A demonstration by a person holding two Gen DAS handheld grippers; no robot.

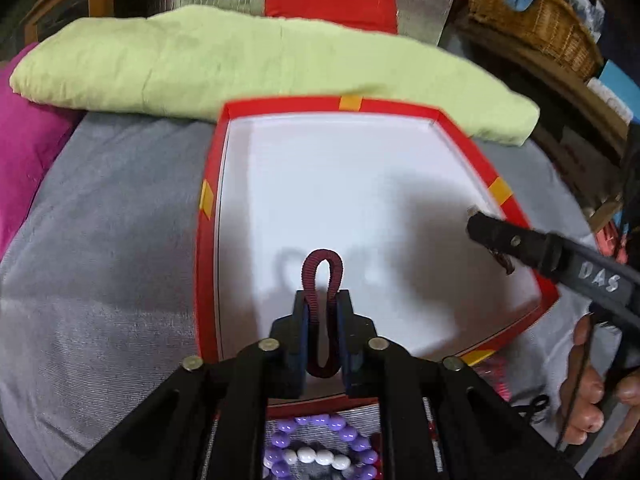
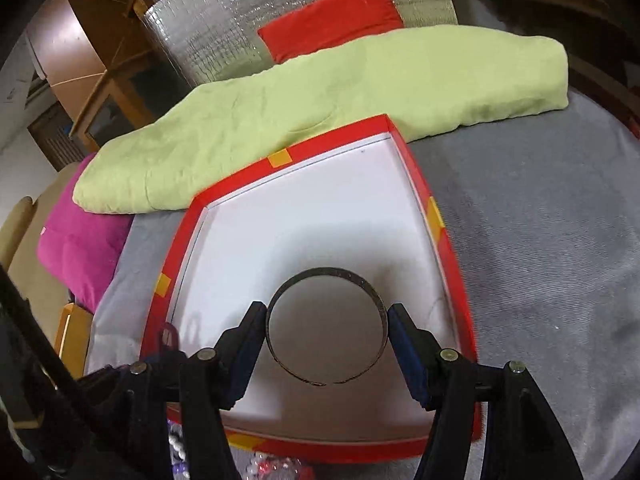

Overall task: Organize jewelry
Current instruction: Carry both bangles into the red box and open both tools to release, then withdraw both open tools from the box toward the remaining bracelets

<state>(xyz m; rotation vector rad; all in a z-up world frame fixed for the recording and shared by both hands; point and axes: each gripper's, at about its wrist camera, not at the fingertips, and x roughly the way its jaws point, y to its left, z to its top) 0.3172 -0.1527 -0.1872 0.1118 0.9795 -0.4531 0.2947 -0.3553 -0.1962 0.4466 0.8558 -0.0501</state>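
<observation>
A red box [image 1: 206, 240] with a white floor lies on the grey cover. Above its near half, my left gripper [image 1: 322, 304] is shut on a dark red ribbed band [image 1: 323, 264]; the band's loop sticks out past the fingertips. In the right wrist view, my right gripper [image 2: 327, 316] is shut on a dark metal cuff bangle [image 2: 328, 274]. Its pads press on both sides of the bangle, over the same box [image 2: 424, 184]. One finger [image 1: 504, 236] of the right gripper reaches in over the box's right rim.
Purple and white bead bracelets [image 1: 320, 448] lie just in front of the box. A folded green cloth [image 1: 240, 56] lies behind the box, with a pink cushion [image 1: 24, 140] at the left and a wicker basket [image 1: 532, 12] at the right. A person's hand [image 1: 588, 400] shows at the lower right.
</observation>
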